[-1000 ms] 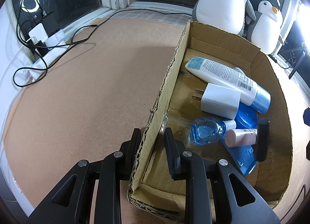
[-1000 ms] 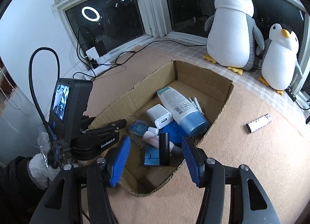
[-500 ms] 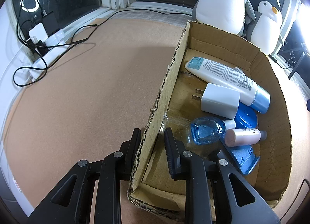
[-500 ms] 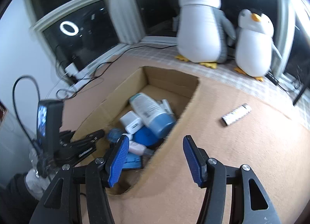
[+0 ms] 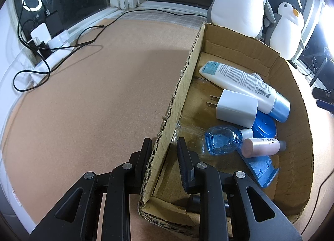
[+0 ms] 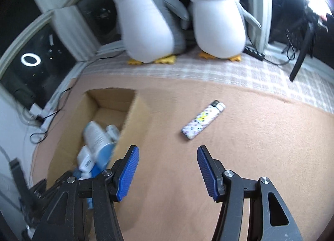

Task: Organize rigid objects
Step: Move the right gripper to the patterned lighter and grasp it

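The left tongs (image 5: 163,153) are clamped on the near side wall of a cardboard box (image 5: 183,86), one finger outside it and one inside. In the box lie a white tube (image 5: 240,78), a white charger (image 5: 235,107), a small blue bottle (image 5: 221,139), a pink bottle (image 5: 261,147) and blue plastic pieces. The right tongs (image 6: 167,170) stand wide and empty above the tan worktop (image 6: 261,147), just short of a patterned lighter (image 6: 203,119) that lies outside the box, right of it, with two plush penguins (image 6: 148,18) behind.
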Available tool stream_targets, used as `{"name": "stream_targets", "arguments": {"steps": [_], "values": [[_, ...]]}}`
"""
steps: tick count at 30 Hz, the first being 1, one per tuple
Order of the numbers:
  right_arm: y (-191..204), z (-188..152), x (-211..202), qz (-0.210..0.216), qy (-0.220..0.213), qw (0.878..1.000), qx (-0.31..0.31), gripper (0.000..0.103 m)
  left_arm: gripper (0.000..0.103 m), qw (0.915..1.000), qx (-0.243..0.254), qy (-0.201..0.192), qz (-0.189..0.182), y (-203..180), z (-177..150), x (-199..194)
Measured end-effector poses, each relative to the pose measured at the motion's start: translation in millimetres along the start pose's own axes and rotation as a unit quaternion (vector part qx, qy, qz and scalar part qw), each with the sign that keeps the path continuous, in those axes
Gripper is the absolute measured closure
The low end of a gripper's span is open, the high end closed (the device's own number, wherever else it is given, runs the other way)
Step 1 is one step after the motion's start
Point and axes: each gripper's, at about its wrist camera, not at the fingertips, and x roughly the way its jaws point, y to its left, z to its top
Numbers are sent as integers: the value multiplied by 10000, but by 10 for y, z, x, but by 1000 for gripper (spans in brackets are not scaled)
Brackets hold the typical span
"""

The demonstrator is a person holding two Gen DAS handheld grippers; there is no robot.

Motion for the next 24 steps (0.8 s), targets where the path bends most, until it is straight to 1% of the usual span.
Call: {"name": "stream_targets", "arguments": {"steps": [3, 7, 13, 17, 20, 24], "values": [[-103, 119, 162, -200, 129, 9996, 132, 49, 80, 10000, -5, 4, -18, 9, 3, 2], [-173, 281, 385, -570, 240, 9979, 186, 49, 80, 10000, -17, 12, -45, 21, 10, 10], [-184, 402, 669, -975, 399, 9944, 37, 49, 80, 9999, -35, 33, -93, 40, 19, 15], [-186, 436, 784, -1123, 512, 9923, -67, 49, 80, 9999, -43, 33, -103, 43, 20, 18], [-161, 440, 821, -1254, 531, 9902, -302, 49, 80, 9999, -46, 34, -101, 44, 21, 18], [-164, 397, 789, -1238, 562, 9892, -549, 49, 80, 9999, -48, 35, -104, 44, 21, 18]]}}
